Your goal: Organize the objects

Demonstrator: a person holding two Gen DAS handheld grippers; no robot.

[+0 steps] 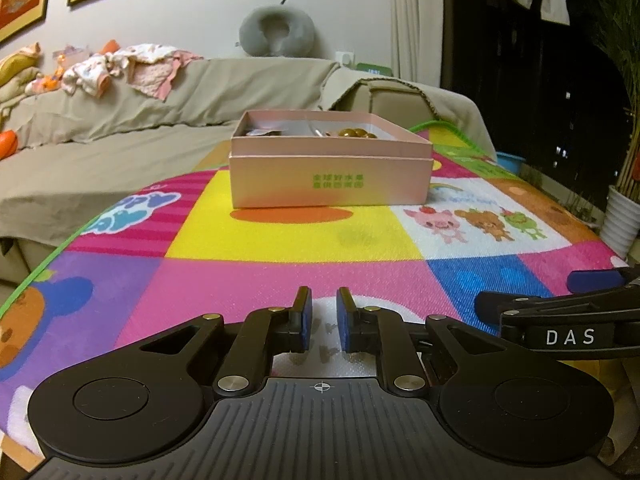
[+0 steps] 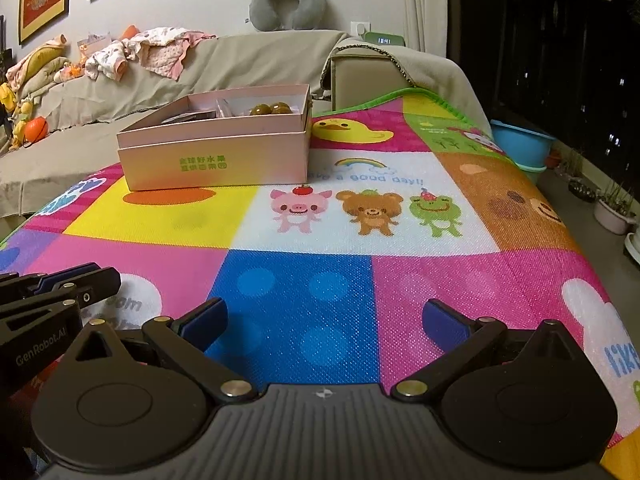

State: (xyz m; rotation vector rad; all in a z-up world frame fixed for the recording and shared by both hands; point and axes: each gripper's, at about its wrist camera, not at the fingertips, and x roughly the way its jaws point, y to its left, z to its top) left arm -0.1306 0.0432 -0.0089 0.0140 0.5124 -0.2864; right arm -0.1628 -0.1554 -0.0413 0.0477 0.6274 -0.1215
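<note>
A pink cardboard box (image 1: 330,176) (image 2: 216,160) with green print stands open at the far side of a colourful play mat (image 1: 280,236) (image 2: 304,280). Inside it lie brown glossy balls (image 1: 356,133) (image 2: 272,109) and some small dark items I cannot make out. My left gripper (image 1: 324,300) rests low over the mat's near edge, jaws nearly together with nothing between them. My right gripper (image 2: 324,312) sits beside it on the right, jaws wide apart and empty. Each gripper shows at the edge of the other's view, the right gripper (image 1: 532,290) and the left gripper (image 2: 60,280).
A sofa (image 1: 120,128) under a beige cover runs behind the mat, with baby clothes (image 2: 160,50) and a grey neck pillow (image 1: 276,30) on its back. A blue basin (image 2: 520,142) and plant pots (image 2: 612,212) stand on the floor to the right.
</note>
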